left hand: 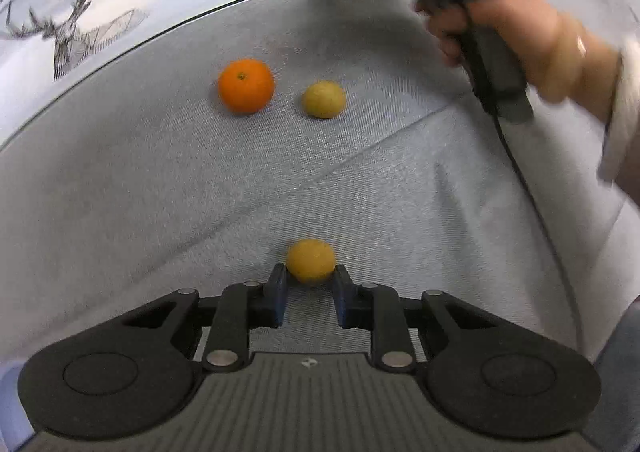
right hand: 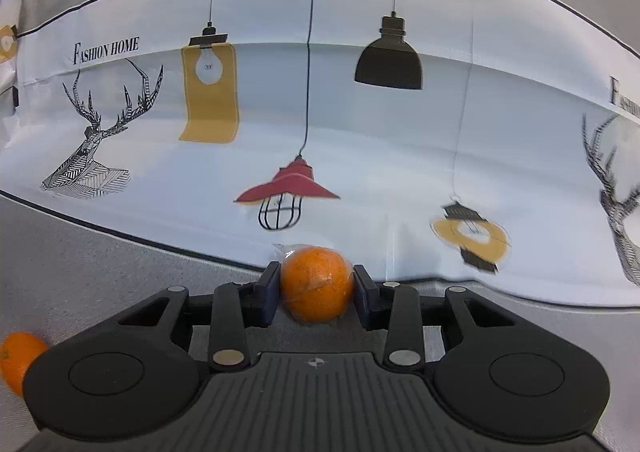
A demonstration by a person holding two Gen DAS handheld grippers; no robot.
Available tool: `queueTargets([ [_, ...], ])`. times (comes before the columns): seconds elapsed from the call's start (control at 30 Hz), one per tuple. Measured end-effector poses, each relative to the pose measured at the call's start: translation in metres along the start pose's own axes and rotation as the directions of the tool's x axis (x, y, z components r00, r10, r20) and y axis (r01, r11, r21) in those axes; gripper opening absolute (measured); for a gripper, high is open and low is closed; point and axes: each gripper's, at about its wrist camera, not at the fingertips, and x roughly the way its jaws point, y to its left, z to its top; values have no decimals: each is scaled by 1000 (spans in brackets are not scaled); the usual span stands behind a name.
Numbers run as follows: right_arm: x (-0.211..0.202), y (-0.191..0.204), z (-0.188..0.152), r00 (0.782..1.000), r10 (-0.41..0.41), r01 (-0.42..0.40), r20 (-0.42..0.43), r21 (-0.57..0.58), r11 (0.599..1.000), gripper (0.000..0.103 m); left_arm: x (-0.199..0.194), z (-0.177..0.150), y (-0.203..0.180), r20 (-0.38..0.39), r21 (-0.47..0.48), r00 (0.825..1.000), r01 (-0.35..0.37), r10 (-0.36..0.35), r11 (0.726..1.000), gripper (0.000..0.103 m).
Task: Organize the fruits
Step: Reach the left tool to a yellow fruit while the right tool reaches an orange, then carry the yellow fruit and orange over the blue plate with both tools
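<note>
The left hand-held gripper point(left hand: 310, 279) is closed on a small round yellow fruit point(left hand: 311, 260), on the grey cloth tabletop point(left hand: 160, 192), near side of the big orange point(left hand: 246, 86). The right hand-held gripper point(right hand: 314, 284) clamps a plastic-wrapped orange point(right hand: 316, 284), likely for sorting. Both are round, without a long axis.

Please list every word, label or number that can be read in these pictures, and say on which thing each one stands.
"FASHION HOME": on the white printed cloth with deer and lamp drawings, above the left deer, in the right wrist view.
"F" with cut-off letters: same cloth, right edge; the rest cannot be read.
Dark lettering at the top left of the left wrist view, above the deer: too blurred to read.
Fruits and grippers: no text visible.
</note>
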Motion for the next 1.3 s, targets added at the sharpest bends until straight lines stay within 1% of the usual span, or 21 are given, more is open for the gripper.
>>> queueTargets([
  [0.07,-11,-5,-5,999,-42,42,-15,22,999,39,-7,-3,3,9,-12,1000,-10,10,1000,26],
  [0.13,-33,-14,-16,995,-90,92,-35,61,994,39,-22,-9,8,44,-29,999,-20,21,999,26],
  [0.2,-67,-23,-29,993,-113,117,-39,112,987,39,-43,-17,12,79,-57,997,-15,19,998,26],
  [0.27,-104,-28,-40,990,-134,137,-36,149,979,39,-66,-25,10,114,-78,993,-27,36,997,26],
  [0.37,-170,-25,-51,990,-143,142,-13,204,969,39,-102,-34,7,146,-108,986,-61,77,992,26],
  [0.5,-257,0,-58,991,-131,118,29,283,952,39,-145,-59,3,177,-142,978,-89,114,986,26],
  [0.57,-295,19,-61,992,-112,91,56,296,951,39,-172,-80,1,187,-164,975,-89,119,983,26],
  [0.63,-332,42,-66,994,-76,50,77,302,952,39,-195,-99,-3,188,-178,973,-102,135,979,26],
  [0.7,-360,66,-70,997,-14,-10,78,305,952,39,-218,-125,-4,182,-203,970,-121,159,972,26],
  [0.77,-384,91,-76,997,51,-69,65,309,949,39,-237,-154,-2,159,-237,972,-134,174,962,26],
  [0.83,-404,114,-82,992,120,-129,48,314,941,39,-250,-179,2,142,-260,971,-151,193,954,26],
  [0.97,-435,166,-97,972,237,-226,0,296,928,39,-277,-231,12,132,-318,961,-193,245,928,26],
  [1.07,-456,201,-103,961,277,-266,-15,242,933,39,-296,-265,16,153,-364,951,-198,268,910,26],
  [1.17,-475,227,-105,951,309,-300,-22,183,936,39,-311,-288,15,183,-387,939,-204,292,899,26],
  [1.23,-487,240,-105,951,309,-304,-16,139,943,39,-319,-303,13,204,-398,932,-202,301,895,26],
  [1.3,-496,249,-103,953,302,-300,-4,109,948,39,-323,-314,10,217,-408,929,-192,300,893,26],
])
